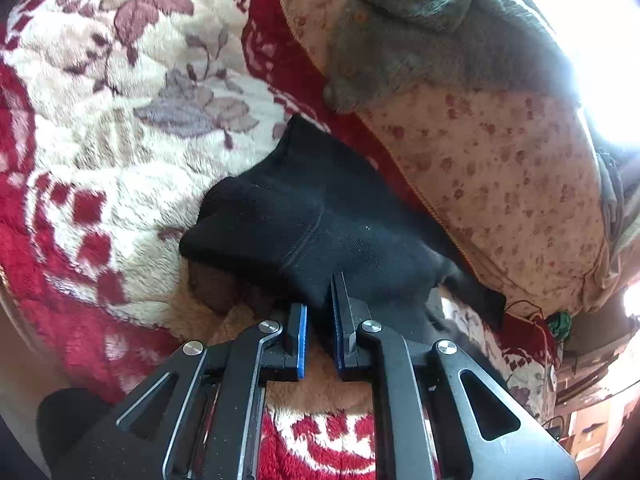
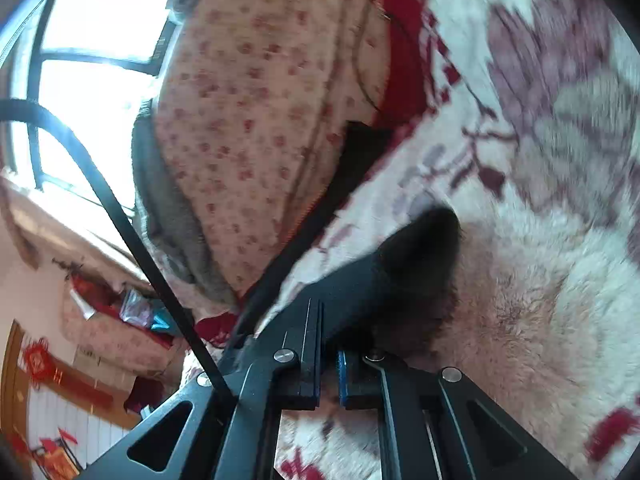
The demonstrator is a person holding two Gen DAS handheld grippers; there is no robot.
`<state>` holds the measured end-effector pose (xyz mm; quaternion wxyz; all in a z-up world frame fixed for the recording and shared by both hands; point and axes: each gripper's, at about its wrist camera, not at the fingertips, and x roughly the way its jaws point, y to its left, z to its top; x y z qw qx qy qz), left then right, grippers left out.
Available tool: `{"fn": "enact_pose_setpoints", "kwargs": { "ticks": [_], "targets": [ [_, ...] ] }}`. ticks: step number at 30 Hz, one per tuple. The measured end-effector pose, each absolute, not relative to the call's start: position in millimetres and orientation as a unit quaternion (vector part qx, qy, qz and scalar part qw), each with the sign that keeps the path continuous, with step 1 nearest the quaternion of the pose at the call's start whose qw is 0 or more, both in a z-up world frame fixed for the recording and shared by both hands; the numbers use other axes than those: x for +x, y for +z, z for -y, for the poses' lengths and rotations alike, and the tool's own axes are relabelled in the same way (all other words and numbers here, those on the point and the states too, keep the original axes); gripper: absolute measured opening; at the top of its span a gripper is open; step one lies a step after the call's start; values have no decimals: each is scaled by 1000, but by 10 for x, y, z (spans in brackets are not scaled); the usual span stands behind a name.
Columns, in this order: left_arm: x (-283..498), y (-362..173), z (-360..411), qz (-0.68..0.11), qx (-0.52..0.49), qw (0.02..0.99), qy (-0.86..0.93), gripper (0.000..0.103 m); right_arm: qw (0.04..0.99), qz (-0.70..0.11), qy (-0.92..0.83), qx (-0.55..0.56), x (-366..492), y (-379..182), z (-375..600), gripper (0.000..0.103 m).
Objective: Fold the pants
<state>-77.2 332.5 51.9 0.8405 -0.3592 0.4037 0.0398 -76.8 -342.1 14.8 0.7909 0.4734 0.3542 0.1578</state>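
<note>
Left gripper (image 1: pixel 319 322) pinches pants (image 1: pixel 320 216) edge; pillow (image 1: pixel 500 184) crowds right.

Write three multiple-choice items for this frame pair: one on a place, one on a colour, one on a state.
1. Where does the grey towel lie?
A. on the floral pillow
B. under the black pants
C. between the left gripper's fingers

2. What colour are the pads on the left gripper?
A. red
B. blue
C. white

3. What is the right gripper doing?
A. hanging open, away from the cloth
B. gripping the pillow
C. pinching the black pants

Key: 1 A, the towel drapes over the pillow's top in the left wrist view; 2 B, blue strips line both fingers; 3 C, black fabric runs out from between its nearly closed fingers over the fleece blanket.
</note>
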Motion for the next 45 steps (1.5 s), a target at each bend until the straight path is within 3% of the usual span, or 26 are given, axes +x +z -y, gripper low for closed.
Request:
{"fn": "enact_pose_setpoints", "kwargs": {
  "ticks": [7, 9, 15, 17, 19, 20, 27, 34, 37, 45],
  "targets": [
    [-804, 344, -3439, -414, -357, 835, 68, 9, 800, -391, 126, 437, -885, 84, 3494, 5],
    [-845, 328, -3427, -405, -360, 837, 71, 9, 812, -427, 69, 392, -863, 37, 3469, 11],
    [-1065, 721, -3331, -375, -283, 875, 113, 14, 827, -428, -15, 364, -935, 247, 3752, 16],
    [-1167, 867, -3321, -352, -255, 890, 135, 24, 836, -413, -5, 360, -921, 396, 3791, 24],
    [-1229, 982, -3325, -333, -249, 901, 127, 54, 838, -405, 19, 365, -858, 486, 3766, 37],
    [-1234, 1021, -3329, -326, -254, 903, 117, 56, 838, -402, 33, 367, -812, 512, 3726, 41],
    [-689, 1098, -3069, -358, -263, 896, 15, 57, 803, -427, 125, 397, -221, 391, 3305, 41],
    [273, 968, -2411, -416, -190, 881, -122, 57, 820, -444, 144, 332, 553, 427, 3049, 41],
    [698, 849, -2183, -443, -179, 859, -181, 57, 831, -447, 157, 292, 965, 437, 3033, 53],
    [1545, 594, -1840, -496, -132, 823, -243, 57, 850, -475, 131, 185, 1903, 226, 3052, 54]
  ]
}}
